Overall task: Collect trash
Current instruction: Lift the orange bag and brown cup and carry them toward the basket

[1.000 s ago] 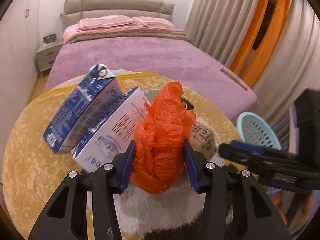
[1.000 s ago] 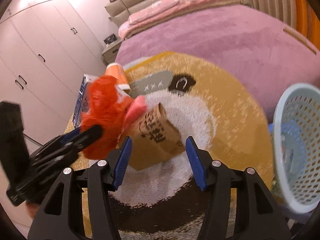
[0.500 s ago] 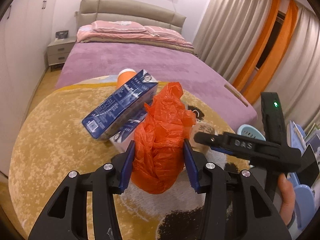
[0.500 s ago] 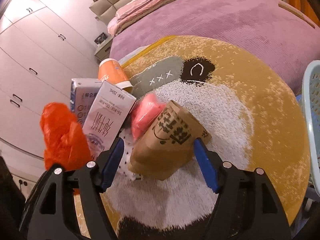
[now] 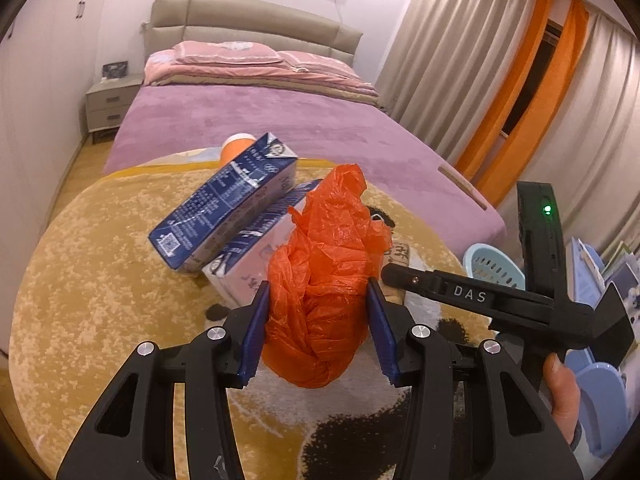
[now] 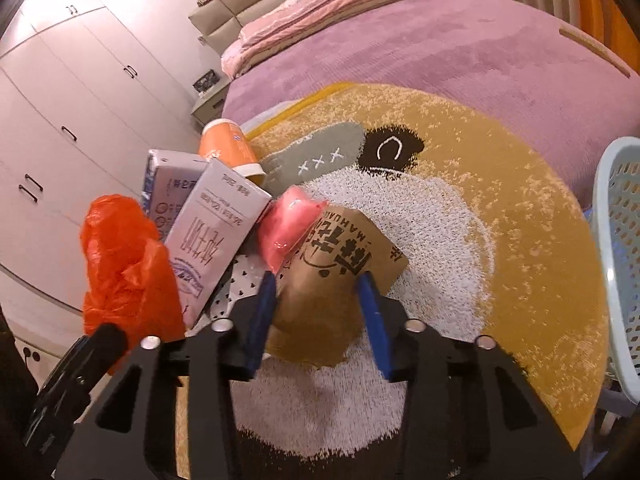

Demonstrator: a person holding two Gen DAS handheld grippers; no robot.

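A crumpled orange plastic bag (image 5: 324,264) is held between the blue pads of my left gripper (image 5: 318,286), which is shut on it above the rug. The same bag (image 6: 124,264) shows at the left of the right wrist view. My right gripper (image 6: 317,278) straddles a brown paper bag (image 6: 340,256) with black print. Its jaws are closing, and both pads press the bag's sides. A pink bag (image 6: 288,224) lies against the brown bag's far end.
Two milk cartons, a blue one (image 5: 228,208) and a white one (image 6: 216,240), lean together on the round yellow rug (image 6: 500,200) beside a tipped orange cup (image 6: 228,148). A light blue basket (image 6: 620,264) stands at the right. A purple bed (image 5: 280,128) lies beyond.
My right gripper came forward, spread wide around the brown paper bag, then narrowed onto it. My left gripper drew back a little from the cartons, still gripping the orange bag.
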